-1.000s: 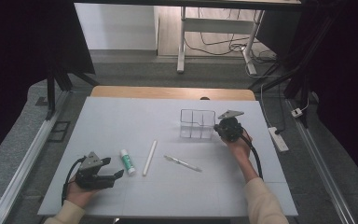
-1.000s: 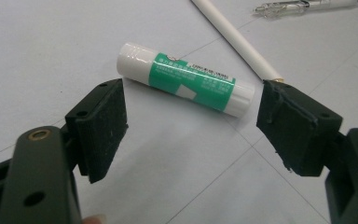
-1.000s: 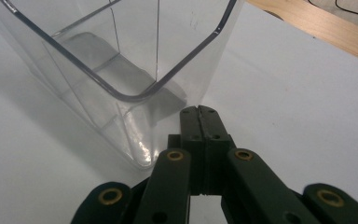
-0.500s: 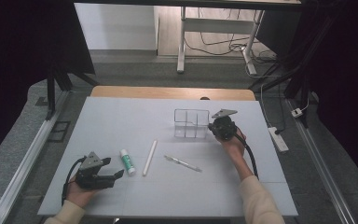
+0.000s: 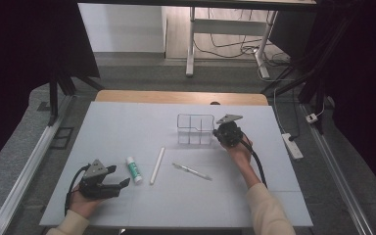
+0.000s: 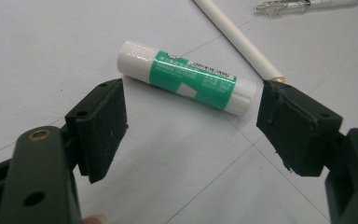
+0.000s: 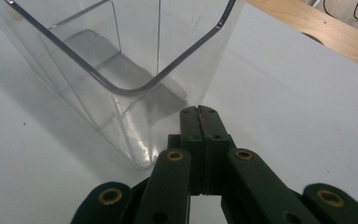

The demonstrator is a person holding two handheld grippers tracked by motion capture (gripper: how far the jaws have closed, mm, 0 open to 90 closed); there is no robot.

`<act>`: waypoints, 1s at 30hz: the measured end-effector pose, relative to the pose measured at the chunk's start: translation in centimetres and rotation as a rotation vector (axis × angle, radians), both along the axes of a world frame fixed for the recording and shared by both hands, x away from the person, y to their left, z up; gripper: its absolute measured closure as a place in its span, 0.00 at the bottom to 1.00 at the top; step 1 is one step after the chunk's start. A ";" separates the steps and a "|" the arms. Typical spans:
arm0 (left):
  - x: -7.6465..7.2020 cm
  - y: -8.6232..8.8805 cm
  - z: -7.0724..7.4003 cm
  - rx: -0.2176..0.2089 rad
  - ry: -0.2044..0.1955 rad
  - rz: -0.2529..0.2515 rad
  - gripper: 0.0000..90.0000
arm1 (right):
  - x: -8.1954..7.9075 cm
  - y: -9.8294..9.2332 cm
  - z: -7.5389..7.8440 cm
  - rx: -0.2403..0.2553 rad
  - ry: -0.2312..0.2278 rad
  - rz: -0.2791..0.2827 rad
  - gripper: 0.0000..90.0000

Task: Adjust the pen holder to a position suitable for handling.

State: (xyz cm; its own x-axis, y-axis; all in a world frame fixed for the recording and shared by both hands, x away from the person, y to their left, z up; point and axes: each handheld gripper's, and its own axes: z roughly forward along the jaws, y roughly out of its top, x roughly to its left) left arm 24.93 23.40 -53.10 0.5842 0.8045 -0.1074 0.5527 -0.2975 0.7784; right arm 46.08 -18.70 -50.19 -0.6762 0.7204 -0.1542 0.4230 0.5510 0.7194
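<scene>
The right gripper (image 7: 199, 111) is seen with its black jaws pressed flat together on nothing, the tips set against the lower corner wall of the clear plastic divided organiser box (image 7: 135, 70), so a push with the shut tips, not a grasp, is judged to be in hand. That box is stood upright toward the far right of the pale grey table (image 5: 142, 122), the right forearm being stretched forward with the gripper held low and level. The left gripper (image 6: 193, 128) is rested near the front left, jaws spread wide and empty, aimed at the green-and-white glue stick (image 6: 186, 77) lying beside the white paper-wrapped straw (image 6: 235, 39) and clear pen (image 6: 303, 4).
</scene>
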 end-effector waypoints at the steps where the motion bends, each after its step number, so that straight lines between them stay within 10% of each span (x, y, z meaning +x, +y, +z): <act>1: 0.0 0.0 0.0 -0.001 0.000 0.000 0.27 | 0.0 0.1 0.0 0.004 0.003 0.005 0.99; 30: -0.1 0.0 0.0 -0.002 -0.003 -0.003 0.27 | 0.1 2.5 -0.5 0.007 0.005 0.037 0.99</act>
State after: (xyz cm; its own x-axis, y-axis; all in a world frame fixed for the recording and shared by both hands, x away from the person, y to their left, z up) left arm 24.86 23.40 -53.08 0.5867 0.8026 -0.1076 0.5500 -0.2974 0.7805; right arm 46.21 -16.18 -50.69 -0.7033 0.6958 -0.1459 0.4059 0.5615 0.7210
